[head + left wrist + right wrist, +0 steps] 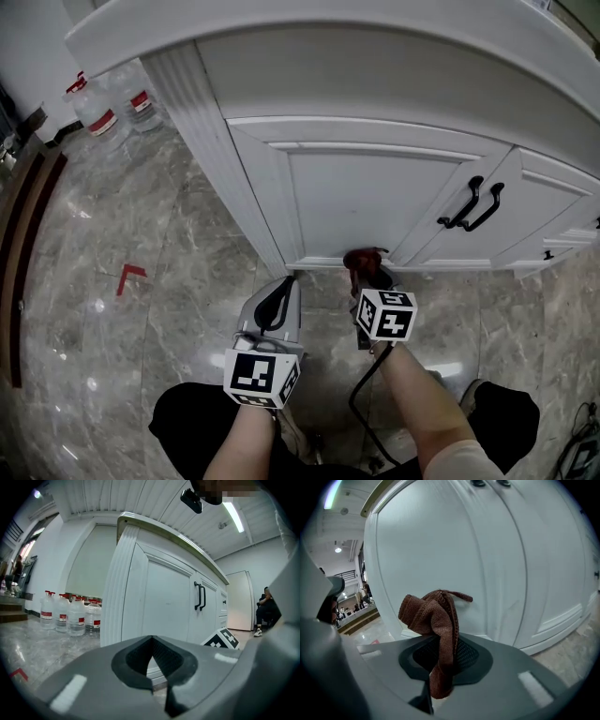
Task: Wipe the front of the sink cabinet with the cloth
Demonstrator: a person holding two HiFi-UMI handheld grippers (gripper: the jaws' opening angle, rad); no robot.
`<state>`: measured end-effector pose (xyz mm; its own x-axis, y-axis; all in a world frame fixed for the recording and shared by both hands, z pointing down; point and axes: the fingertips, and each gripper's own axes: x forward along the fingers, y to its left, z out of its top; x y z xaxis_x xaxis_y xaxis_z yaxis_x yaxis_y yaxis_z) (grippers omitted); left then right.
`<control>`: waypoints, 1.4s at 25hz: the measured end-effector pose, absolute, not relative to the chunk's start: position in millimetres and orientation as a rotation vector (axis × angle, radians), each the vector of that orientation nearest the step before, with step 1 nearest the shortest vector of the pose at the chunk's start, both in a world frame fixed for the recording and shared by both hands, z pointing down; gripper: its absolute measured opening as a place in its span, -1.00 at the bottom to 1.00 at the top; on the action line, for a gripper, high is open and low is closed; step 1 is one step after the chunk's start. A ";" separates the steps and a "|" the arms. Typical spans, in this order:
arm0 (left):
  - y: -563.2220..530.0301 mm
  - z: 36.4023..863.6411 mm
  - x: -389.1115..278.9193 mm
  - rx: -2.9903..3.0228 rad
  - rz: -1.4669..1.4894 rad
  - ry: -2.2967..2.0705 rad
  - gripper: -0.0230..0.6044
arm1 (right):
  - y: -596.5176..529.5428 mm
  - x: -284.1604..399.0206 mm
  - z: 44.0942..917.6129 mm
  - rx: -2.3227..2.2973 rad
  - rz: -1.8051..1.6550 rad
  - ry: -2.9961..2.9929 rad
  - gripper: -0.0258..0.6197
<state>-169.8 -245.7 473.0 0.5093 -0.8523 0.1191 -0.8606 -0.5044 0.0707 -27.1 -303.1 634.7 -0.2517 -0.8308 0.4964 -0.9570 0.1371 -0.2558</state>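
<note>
Right gripper (443,653): my jaws pinch the brown cloth (433,616), bunched low at the sink cabinet (375,187) front.
Left gripper (279,289): my jaws pressed together, nothing between them, near the cabinet corner.

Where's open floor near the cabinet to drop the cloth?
Bare floor left of the cabinet, between its corner and the water bottles. Crowded under the door: left tool, right tool holding the cloth, a cable.

Bunched brown knit cloth (435,620), pinched in rt claw (440,656), near btm of white cabinet front (361,197).
</note>
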 end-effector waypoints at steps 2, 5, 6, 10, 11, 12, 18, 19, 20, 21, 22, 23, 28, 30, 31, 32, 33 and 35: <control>-244.7 472.8 -159.9 2.637 0.109 -1.478 -0.93 | -300.8 -8.8 633.9 1.791 0.779 -2.150 -0.66; -242.5 473.8 -150.4 2.647 0.126 -1.467 -0.93 | -296.5 18.8 633.5 1.854 0.807 -2.107 -0.66; -241.9 474.2 -148.4 2.648 0.130 -1.465 -0.93 | -294.8 26.7 634.1 1.871 0.821 -2.097 -0.66; -241.8 472.2 -138.7 2.649 0.120 -1.462 -0.93 | -292.1 40.8 632.7 1.871 0.826 -2.090 -0.65; -241.5 470.9 -135.6 2.649 0.110 -1.458 -0.93 | -291.5 42.0 631.5 1.873 0.829 -2.088 -0.65; -241.2 469.6 -131.9 2.650 0.101 -1.452 -0.93 | -290.5 43.4 630.6 1.878 0.834 -2.085 -0.65; -237.6 467.9 -109.5 2.649 0.083 -1.437 -0.93 | -272.8 62.5 613.6 1.937 0.848 -2.105 -0.67; -235.1 466.4 -105.5 2.653 0.086 -1.440 -0.93 | -267.3 64.4 607.7 1.936 0.848 -2.129 -0.67; -231.9 464.8 -101.0 2.658 0.093 -1.447 -0.93 | -261.0 66.3 601.9 1.935 0.848 -2.153 -0.67; -228.4 463.0 -95.9 2.663 0.100 -1.454 -0.93 | -254.7 68.7 596.2 1.935 0.844 -2.174 -0.66; -224.9 460.8 -90.3 2.667 0.101 -1.459 -0.93 | -249.1 71.8 590.2 1.937 0.833 -2.191 -0.66; -221.7 457.8 -84.2 2.670 0.096 -1.464 -0.93 | -244.6 75.2 583.3 1.940 0.815 -2.208 -0.67; -208.6 426.0 -52.2 2.697 0.023 -1.488 -0.93 | -226.0 93.3 527.4 1.958 0.678 -2.319 -0.67; -204.6 403.4 -36.0 2.732 -0.014 -1.501 -0.93 | -219.9 100.9 498.1 1.950 0.606 -2.373 -0.67; -202.2 391.8 -27.5 2.757 -0.026 -1.510 -0.93 | -217.5 105.2 482.5 1.946 0.571 -2.399 -0.67; -199.3 381.9 -19.0 2.783 -0.033 -1.518 -0.93 | -215.5 110.0 466.7 1.942 0.538 -2.424 -0.67; -195.6 373.6 -10.9 2.807 -0.035 -1.524 -0.93 | -214.1 114.9 451.0 1.938 0.509 -2.447 -0.67; -187.7 361.4 4.3 2.844 -0.032 -1.524 -0.93 | -213.6 125.4 420.5 1.933 0.454 -2.485 -0.67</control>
<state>4.3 -187.7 361.4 0.5544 -0.8303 -0.0574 -0.8319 -0.5510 -0.0658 125.4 -213.6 420.5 -0.2609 -0.9548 0.1424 -0.9434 0.2209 -0.2473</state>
